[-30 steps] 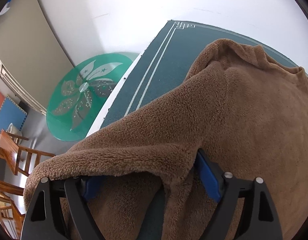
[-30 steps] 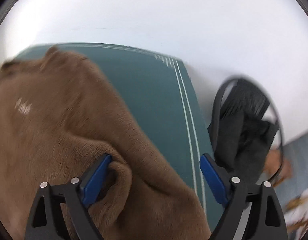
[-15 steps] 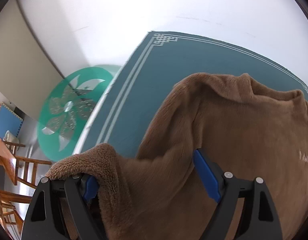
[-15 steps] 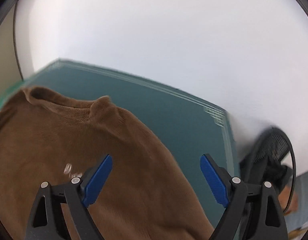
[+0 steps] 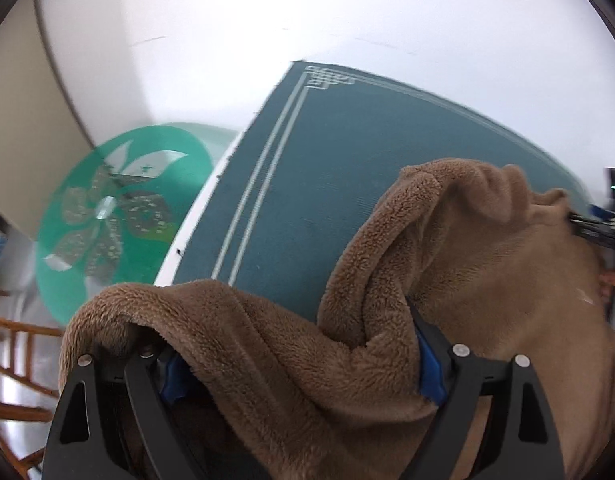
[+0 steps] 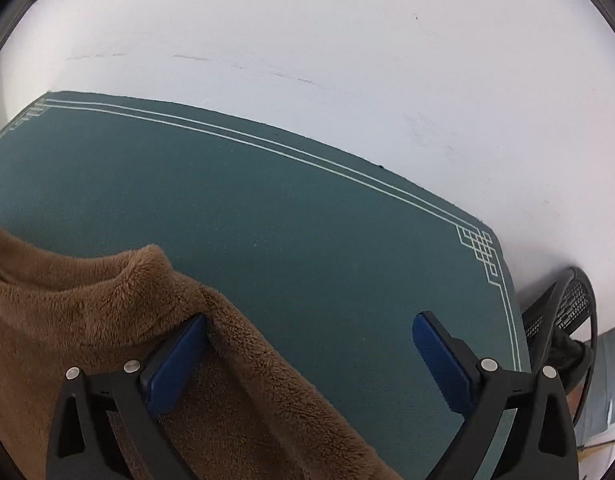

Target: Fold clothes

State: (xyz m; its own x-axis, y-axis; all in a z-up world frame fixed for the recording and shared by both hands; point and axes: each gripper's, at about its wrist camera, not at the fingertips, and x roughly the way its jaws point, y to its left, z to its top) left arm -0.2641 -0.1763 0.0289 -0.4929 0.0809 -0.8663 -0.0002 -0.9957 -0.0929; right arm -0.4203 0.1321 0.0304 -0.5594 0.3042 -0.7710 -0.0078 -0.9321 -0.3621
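Fleece bunches closest to the left wrist camera: the brown fuzzy garment (image 5: 387, 360) is heaped between and over the fingers of the left gripper (image 5: 299, 376), which stand wide apart, a thick fold draped over the left blue pad and another ridge rising against the right one. Whether the pads actually press on the cloth cannot be told. In the right wrist view, the right gripper (image 6: 311, 360) has its fingers spread wide, the jaws having just been opening; the left blue pad (image 6: 175, 364) touches the garment's edge, while the right pad hangs over bare cloth-covered table with nothing clamped between them. The garment lies on the dark green table cover with pale line borders and knot-pattern corners (image 6: 307, 220), its collar end toward the far side. Beyond the table's left edge stands a round green glass tabletop with a flower motif (image 5: 119, 208), with wooden chairs (image 5: 11, 356) below it. A black mesh chair (image 6: 563, 320) sits past the right corner, against a white wall (image 6: 347, 40).
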